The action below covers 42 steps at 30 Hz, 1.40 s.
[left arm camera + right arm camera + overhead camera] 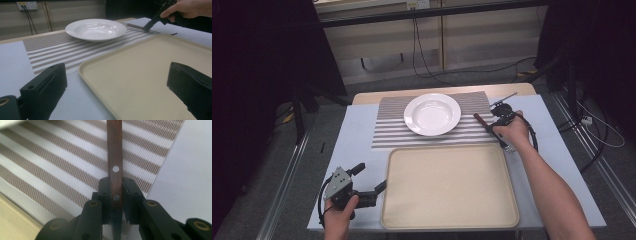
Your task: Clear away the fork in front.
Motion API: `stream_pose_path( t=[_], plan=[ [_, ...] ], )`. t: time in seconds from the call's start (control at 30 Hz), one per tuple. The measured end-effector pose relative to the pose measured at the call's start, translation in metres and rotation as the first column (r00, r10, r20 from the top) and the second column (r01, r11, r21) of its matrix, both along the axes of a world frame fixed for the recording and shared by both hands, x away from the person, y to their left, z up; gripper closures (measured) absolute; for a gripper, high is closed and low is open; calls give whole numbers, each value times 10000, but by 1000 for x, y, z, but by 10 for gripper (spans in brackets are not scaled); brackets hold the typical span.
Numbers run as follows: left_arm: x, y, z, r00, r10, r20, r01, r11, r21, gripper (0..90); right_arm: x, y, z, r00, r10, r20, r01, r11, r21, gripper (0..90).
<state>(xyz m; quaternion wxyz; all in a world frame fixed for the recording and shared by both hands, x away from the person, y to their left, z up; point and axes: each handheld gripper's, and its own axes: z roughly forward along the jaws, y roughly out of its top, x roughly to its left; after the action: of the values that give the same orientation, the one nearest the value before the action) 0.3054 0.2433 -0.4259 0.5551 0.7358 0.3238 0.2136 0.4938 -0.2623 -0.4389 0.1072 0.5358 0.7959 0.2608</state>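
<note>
My right gripper (pixel 115 195) is pinching the brown-handled knife (pixel 114 157) at the striped placemat's (pixel 387 132) right edge, beside the white plate (pixel 432 114); placement is looking unfinished. My left gripper (pixel 117 87) is waiting spread apart by the empty tray (pixel 449 185); other cutlery is apparently outstanding.

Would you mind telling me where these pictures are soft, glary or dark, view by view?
High view: evenly lit table, dark surroundings on both sides. Left gripper view: glare streaks on the white plate; the left hand-held gripper looms soft-edged and dark in the foreground. Right gripper view: the striped placemat blurs toward the top, while the brown riveted handle clamped in the right hand-held gripper stays fairly sharp.
</note>
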Motion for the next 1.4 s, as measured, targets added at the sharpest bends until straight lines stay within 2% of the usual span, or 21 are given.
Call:
stream_pose_path(
  t=[0.03,0.07,0.13,0.2,0.47,0.77,0.9,0.97,1.07,1.1,1.13,1.23,1.27,1.3,1.4],
  plan=[
    [0,0,0,10000,3,6,-3,10000,-16,29,0,-1,2,9996,-78,270,70,9996,273,782],
    [0,1,0,10000,26,14,-26,10000,-34,30,0,-2,4,9986,-27,520,15,9997,235,782],
    [-1,2,0,10000,98,2,-98,9999,-44,29,-1,-3,10,9963,-80,853,35,9986,527,782],
    [-1,2,1,9999,115,23,-115,9999,-29,29,-3,-4,15,9942,-86,1074,22,9982,596,783],
    [-1,1,2,9999,115,85,-114,9999,-55,30,-12,-11,31,9729,-497,2257,205,9913,1297,783],
    [0,1,2,9999,82,95,-82,10000,-35,29,-16,-9,37,9596,-444,2780,9,9880,1545,783],
    [1,1,2,9999,99,98,-99,10000,-10,29,-18,-12,38,9522,-538,3007,-21,9832,1825,783],
    [1,1,2,9999,82,96,-82,10000,-7,29,-19,-14,39,9491,-561,3100,-114,9773,2118,783],
    [2,0,2,9999,70,107,-70,10000,1,30,-22,-17,41,9371,-822,3391,-64,9676,2524,783],
    [2,0,2,9999,86,111,-86,10000,-8,30,-24,-19,42,9303,-923,3550,-48,9647,2633,783],
    [2,-1,2,9999,95,87,-94,9999,-47,29,-25,-21,42,9284,-977,3585,-72,9599,2802,783],
    [2,-2,1,10000,51,73,-51,10000,-34,29,-29,-27,45,9127,-1260,3887,-49,9479,3186,783],
    [2,-2,1,10000,33,68,-32,10000,-15,29,-31,-29,46,9051,-1361,4029,-23,9458,3247,783],
    [2,-3,1,10000,30,90,-30,10000,11,30,-32,-31,47,9019,-1341,4105,-67,9461,3238,782],
    [2,-4,2,10000,25,73,-25,10000,-27,29,-36,-36,52,8854,-1484,4404,-97,9415,3369,782]
  ],
)
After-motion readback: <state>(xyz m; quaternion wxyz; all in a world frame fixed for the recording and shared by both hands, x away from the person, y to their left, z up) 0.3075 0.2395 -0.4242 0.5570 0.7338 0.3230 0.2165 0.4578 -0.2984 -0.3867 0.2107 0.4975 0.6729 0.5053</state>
